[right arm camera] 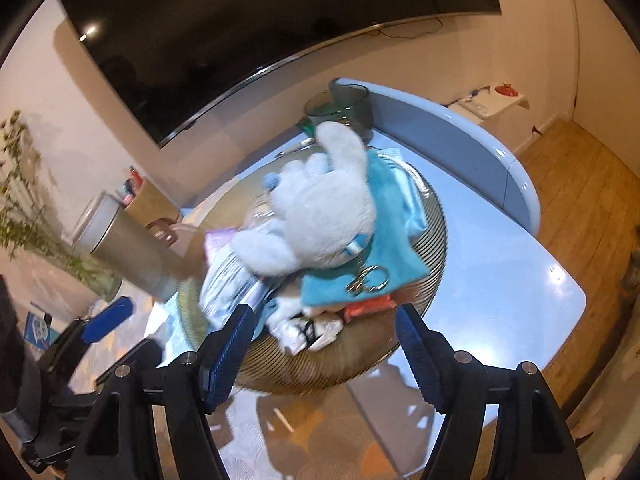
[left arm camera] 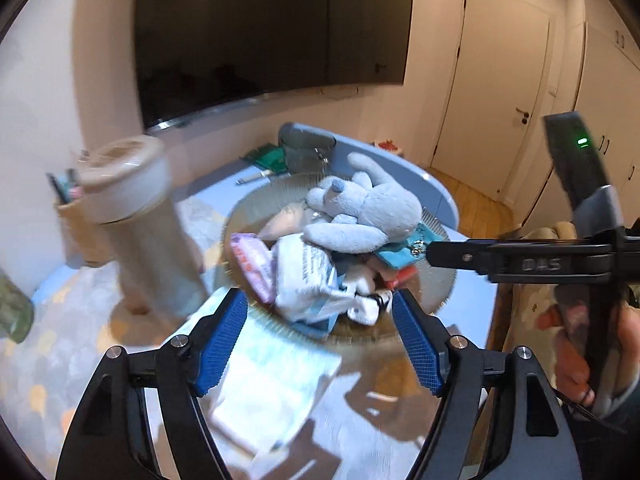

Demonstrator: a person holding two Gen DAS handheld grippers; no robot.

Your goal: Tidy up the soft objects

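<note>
Nearest my left camera, the left gripper stands with its two blue pads well apart and nothing between them; it is released and grips nothing. Beneath it lies one flat white packet on the table, its far edge at the rim of the basket. The right gripper shows the same: two blue pads spread wide, empty, hovering over the near rim of the basket. Seen from the left camera, it comes in from the right, with a hand around its handle.

One round woven basket sits on the pale blue table. I count in it: one grey-blue plush toy, lying on top of the heap, limbs sprawled, with a blue nose; one teal cloth pouch under the toy, with a gold key ring on its near edge; one white crinkled packet with print; one pink-and-lilac packet at the left edge; one small white item with black marks at the near edge; one orange-red item, mostly hidden.

Left of the basket stands one tall beige tumbler with a lid, blurred. Behind it, one holder with pens. Beyond the basket stands one grey glass vessel. One dark screen hangs on the far wall.
</note>
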